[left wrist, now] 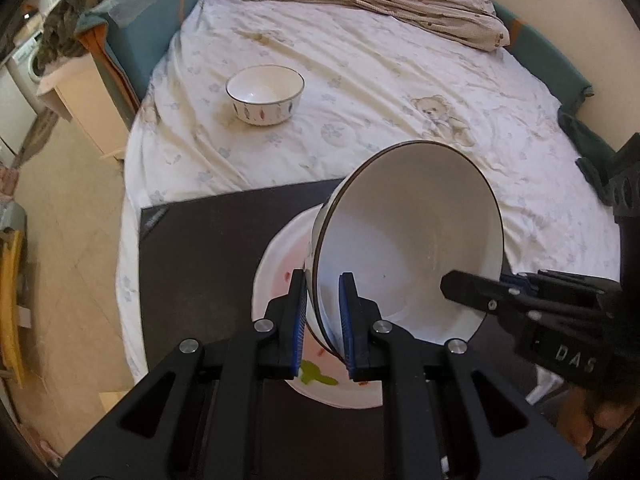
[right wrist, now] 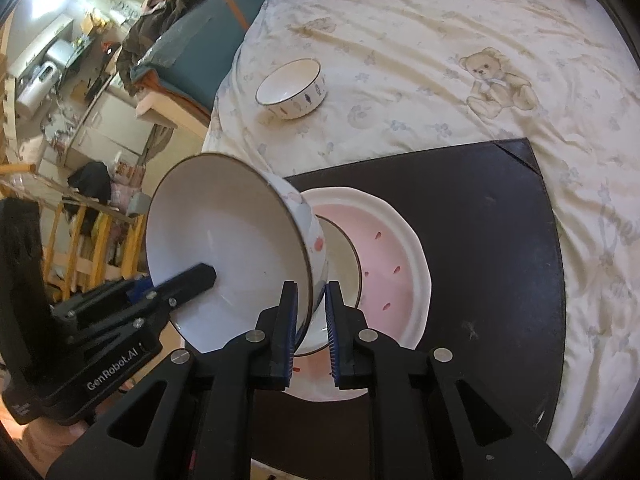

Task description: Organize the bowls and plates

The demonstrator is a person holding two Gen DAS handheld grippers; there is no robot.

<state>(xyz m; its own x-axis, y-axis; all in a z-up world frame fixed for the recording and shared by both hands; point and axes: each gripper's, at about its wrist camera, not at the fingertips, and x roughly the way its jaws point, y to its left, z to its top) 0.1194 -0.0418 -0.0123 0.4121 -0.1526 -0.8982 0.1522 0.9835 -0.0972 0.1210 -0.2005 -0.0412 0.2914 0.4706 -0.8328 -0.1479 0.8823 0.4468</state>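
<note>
Readable on the body of the left gripper (right wrist: 192,280), as seen in the right wrist view: "GenRobot.AI" in pale letters along its black side. A second small label lower on the same body, too small to read. On the body of the right gripper (left wrist: 472,292), as seen in the left wrist view: the pale letters "DAS", cut off by the edge of the picture. On the bed sheet (right wrist: 460,32), near its right edge, some faint cursive writing, not legible. No other text to read.
</note>
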